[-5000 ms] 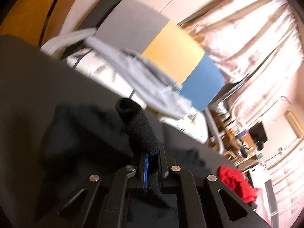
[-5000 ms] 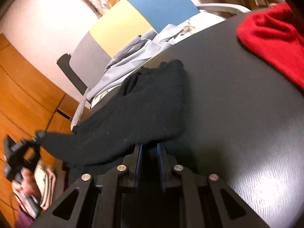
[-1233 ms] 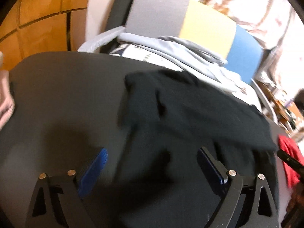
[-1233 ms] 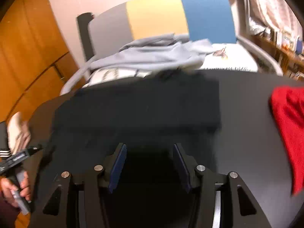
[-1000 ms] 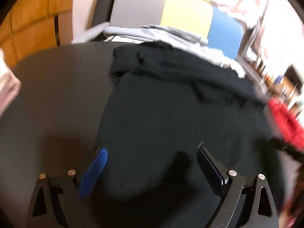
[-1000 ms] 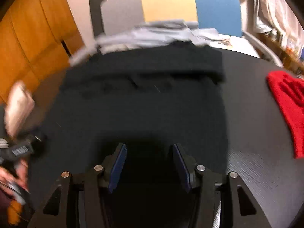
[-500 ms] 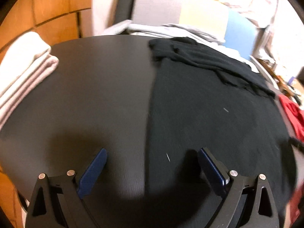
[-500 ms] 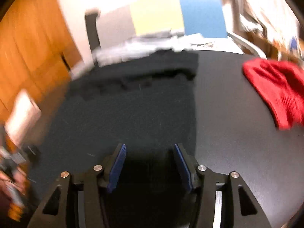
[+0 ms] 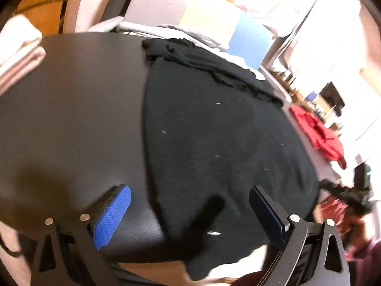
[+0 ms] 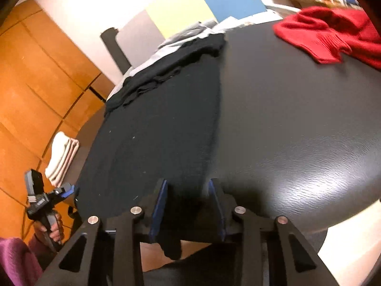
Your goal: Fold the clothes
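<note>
Black garment (image 9: 214, 143) now lies spread flat on the desk (image 9: 71, 119). Left tool (image 9: 190, 214) spread, empty; right tool (image 10: 188, 205), closing, straddles the near hem. Folding can start.

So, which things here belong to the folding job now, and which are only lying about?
In the job:
- black garment, spread flat on the table
- right gripper, jaws just closing, garment's near edge between them
- left gripper, open above the garment's near left corner

Lying about:
- red garment
- folded white towels
- grey clothes on the chair
</note>
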A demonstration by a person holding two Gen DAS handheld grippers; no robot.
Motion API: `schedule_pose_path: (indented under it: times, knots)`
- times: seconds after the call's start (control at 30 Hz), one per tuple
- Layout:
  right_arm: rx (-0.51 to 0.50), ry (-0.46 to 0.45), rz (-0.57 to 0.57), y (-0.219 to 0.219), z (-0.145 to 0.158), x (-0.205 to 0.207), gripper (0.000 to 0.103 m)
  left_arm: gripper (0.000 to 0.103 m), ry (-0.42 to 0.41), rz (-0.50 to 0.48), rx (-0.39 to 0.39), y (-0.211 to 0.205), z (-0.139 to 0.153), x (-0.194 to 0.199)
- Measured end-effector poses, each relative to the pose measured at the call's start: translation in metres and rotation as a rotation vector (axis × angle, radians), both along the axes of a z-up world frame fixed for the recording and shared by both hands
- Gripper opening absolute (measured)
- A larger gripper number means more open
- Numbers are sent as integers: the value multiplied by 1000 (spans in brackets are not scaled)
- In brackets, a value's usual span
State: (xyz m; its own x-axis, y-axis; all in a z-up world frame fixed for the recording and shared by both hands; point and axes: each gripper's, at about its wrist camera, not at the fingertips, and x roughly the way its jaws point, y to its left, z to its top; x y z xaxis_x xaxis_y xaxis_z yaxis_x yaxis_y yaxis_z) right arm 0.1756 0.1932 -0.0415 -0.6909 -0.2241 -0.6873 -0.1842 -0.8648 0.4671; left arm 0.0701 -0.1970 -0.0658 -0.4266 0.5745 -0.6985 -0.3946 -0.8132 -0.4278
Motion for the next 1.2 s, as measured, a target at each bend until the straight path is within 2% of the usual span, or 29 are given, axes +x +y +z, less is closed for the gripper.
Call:
schedule_pose_path:
  times: [0.07, 0.17, 0.33, 0.47, 0.6, 0.63, 0.67, 0.73, 0.77, 0.87, 0.97, 1.13, 1.2]
  knots:
    - [14, 19, 39, -8, -1, -3, 36, 97, 0, -25, 0, 6, 1, 2]
    - [10, 42, 80, -18, -4, -3, 36, 86, -5, -56, 1, 11, 2, 6]
    - [-31, 70, 107, -21, -9, 6, 36, 73, -28, -36, 13, 7, 0, 6]
    - [-31, 83, 130, -27, -11, 6, 37, 68, -16, -59, -28, 8, -1, 7]
    - [32, 72, 159, -36, -12, 3, 36, 68, -23, -106, -37, 12, -2, 12]
    - [49, 69, 167, -38, -12, 2, 30, 68, -29, -123, -30, 14, -2, 14]
    - [62, 61, 157, -37, -12, 2, 16, 68, -30, -136, -30, 16, -2, 15]
    - [-4, 45, 131, -28, -15, 2, 6, 41, -26, -139, -49, 20, -2, 14]
    - [-60, 45, 123, -22, -17, 2, 6, 9, -41, -135, -37, 19, -4, 11]
    - [-214, 56, 94, -10, -24, 7, 6, 7, -94, -120, 17, 14, -9, 4]
    - [-352, 92, 77, 0, -28, 17, 6, 7, -78, -132, 21, 10, -3, 8]
    - [-529, 127, 96, 4, -27, 37, 6, 7, -103, -153, 112, -12, 11, 17]
    - [-593, 127, 105, 2, -26, 47, 6, 7, -79, -165, 114, -22, 21, 29]
